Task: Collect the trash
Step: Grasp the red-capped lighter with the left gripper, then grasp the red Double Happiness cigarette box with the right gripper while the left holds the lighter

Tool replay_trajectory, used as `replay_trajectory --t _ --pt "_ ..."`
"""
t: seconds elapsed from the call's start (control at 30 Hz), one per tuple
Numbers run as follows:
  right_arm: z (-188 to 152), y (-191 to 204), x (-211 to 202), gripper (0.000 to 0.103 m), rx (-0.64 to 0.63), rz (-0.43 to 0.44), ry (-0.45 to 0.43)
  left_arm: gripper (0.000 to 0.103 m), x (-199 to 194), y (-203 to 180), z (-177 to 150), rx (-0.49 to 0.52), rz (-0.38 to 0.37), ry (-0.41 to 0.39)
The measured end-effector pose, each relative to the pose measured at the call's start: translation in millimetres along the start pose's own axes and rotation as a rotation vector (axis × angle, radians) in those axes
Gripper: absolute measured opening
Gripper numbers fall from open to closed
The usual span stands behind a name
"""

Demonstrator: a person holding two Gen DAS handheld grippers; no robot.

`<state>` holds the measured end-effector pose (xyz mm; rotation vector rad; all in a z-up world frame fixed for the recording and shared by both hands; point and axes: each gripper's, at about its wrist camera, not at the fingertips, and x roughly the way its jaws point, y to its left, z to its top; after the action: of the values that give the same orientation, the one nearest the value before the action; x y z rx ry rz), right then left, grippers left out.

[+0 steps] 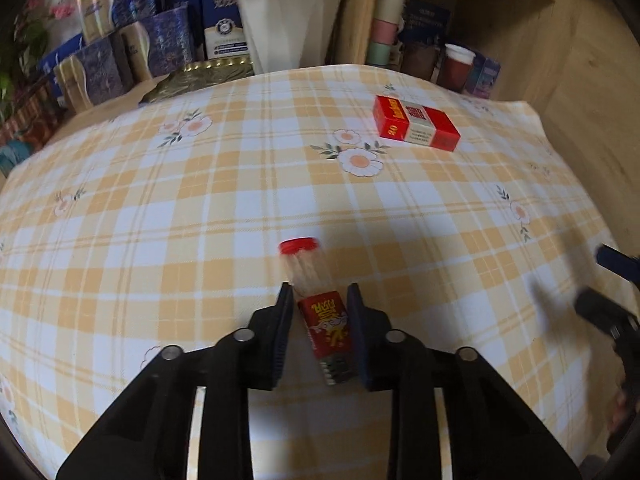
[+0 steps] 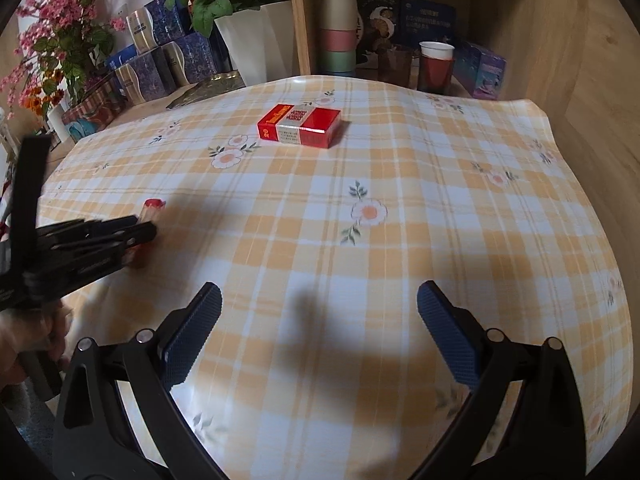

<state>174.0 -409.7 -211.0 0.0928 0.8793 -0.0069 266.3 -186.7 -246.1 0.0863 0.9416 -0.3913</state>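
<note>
While the left gripper (image 1: 320, 328) straddled the toothpick tube (image 1: 320, 308) lying on the worktop (image 1: 160, 220), its jaws stood close on either side of the red label, the left one about touching and a thin gap showing on the right; whether they had actually clamped I could not tell. The tube lay near the front left of the checked cloth, its red cap (image 1: 299, 245) pointing away. It looked like thin clear plastic, light and stiff but smooth and round, so it would likely roll or squirt out under a hard squeeze; the labelled middle, where the jaws sat, seemed the best hold. The right gripper (image 2: 320, 328) hovered over bare cloth with its jaws wide apart, holding nothing. Farther back, right of centre, lay the red cigarette pack (image 2: 300, 126), a light, flat-sided carton that should crush if pinched hard; gripping across its narrow sides looked safest.
</note>
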Motion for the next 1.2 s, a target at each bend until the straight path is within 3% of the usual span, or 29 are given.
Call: replay_trajectory --t 0.23,0.27,0.47,0.57,0.63,0.7,0.8,1.03,1.2 --pt "48 -4 44 0.097 0.077 0.04 -0.014 0.019 -19 52 0 -0.111 -0.036 -0.03" --pt "55 -4 51 0.097 0.089 0.046 -0.013 0.009 -22 61 0 -0.123 -0.037 -0.039" --pt "103 0 100 0.097 0.197 0.069 -0.006 0.008 -32 108 3 -0.197 -0.038 -0.05" --pt "128 11 121 0.097 0.158 0.041 -0.013 0.008 -33 122 0 -0.209 -0.057 -0.042" --pt "142 24 136 0.097 0.049 0.003 0.009 0.008 -33 129 -1 -0.21 -0.065 -0.04" --pt "148 28 148 0.097 0.001 -0.029 0.038 0.008 -33 133 -3 -0.21 -0.069 -0.042" --pt "153 22 163 0.097 0.042 -0.034 0.076 0.0 -32 140 -5 -0.21 -0.06 -0.047" --pt "161 12 181 0.098 0.202 -0.048 0.089 0.0 -27 145 -7 -0.219 -0.069 -0.045" --pt "156 23 177 0.098 0.187 -0.022 0.11 0.002 -27 146 -5 -0.222 -0.07 -0.032"
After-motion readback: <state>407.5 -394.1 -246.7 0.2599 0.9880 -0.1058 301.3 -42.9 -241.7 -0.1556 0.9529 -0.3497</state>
